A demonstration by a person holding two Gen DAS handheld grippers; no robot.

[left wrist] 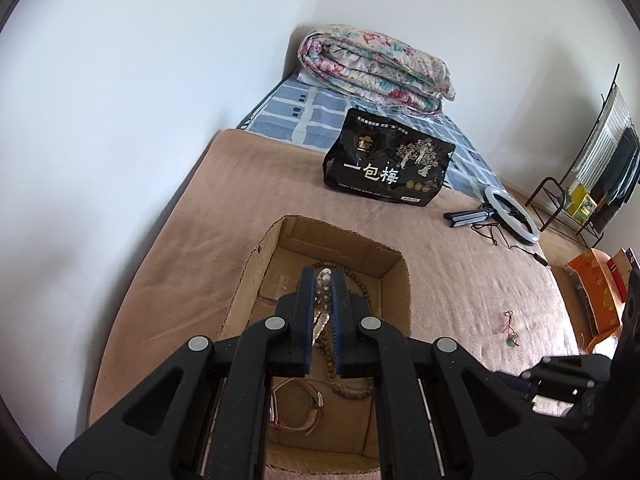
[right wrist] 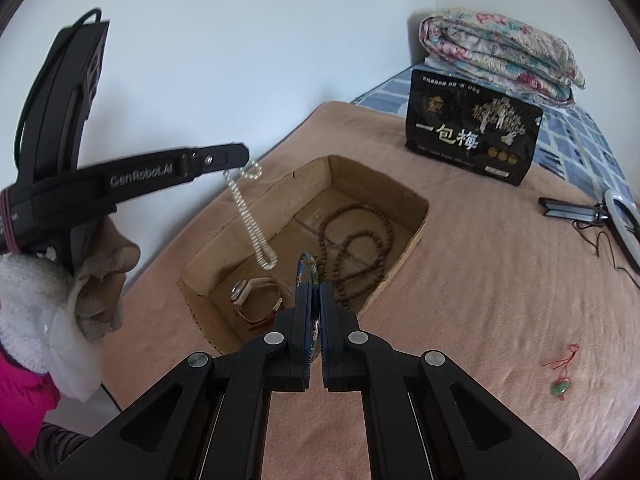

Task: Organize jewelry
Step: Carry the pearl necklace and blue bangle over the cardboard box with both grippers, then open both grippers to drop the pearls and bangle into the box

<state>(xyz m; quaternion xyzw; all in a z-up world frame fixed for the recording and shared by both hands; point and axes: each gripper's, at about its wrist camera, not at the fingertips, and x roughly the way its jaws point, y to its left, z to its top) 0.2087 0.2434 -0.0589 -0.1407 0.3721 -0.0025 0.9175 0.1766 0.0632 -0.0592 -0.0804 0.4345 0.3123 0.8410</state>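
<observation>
box (right wrist: 404,236) held beads (right wrist: 362,240), watch (right wrist: 256,300) | left gripper (left wrist: 323,276) gripped pearls (right wrist: 252,220) above box | right gripper (right wrist: 315,286) clamped bangle (right wrist: 307,270)

Cardboard box (right wrist: 416,216) opens upward (beads (right wrist: 360,240) and watch (right wrist: 256,300) cover its floor); black bag (right wrist: 472,140) stands well apart.

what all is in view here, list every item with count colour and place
cardboard box: 1, brown, open on the blanket
wooden bead necklace: 1, brown, on the box floor
watch: 1, tan strap, near corner of the box
pearl necklace: 1, white, hanging over the box
bangle: 1, blue patterned, at the box's near edge
pendant: 1, green on red cord, on the blanket
blanket: 1, pink, over the bed
black bag: 1, beyond the box
quilt: 1, floral, folded
ring light: 1, white, far right
left gripper: black, holds the pearl necklace
right gripper: black, clamps the bangle
</observation>
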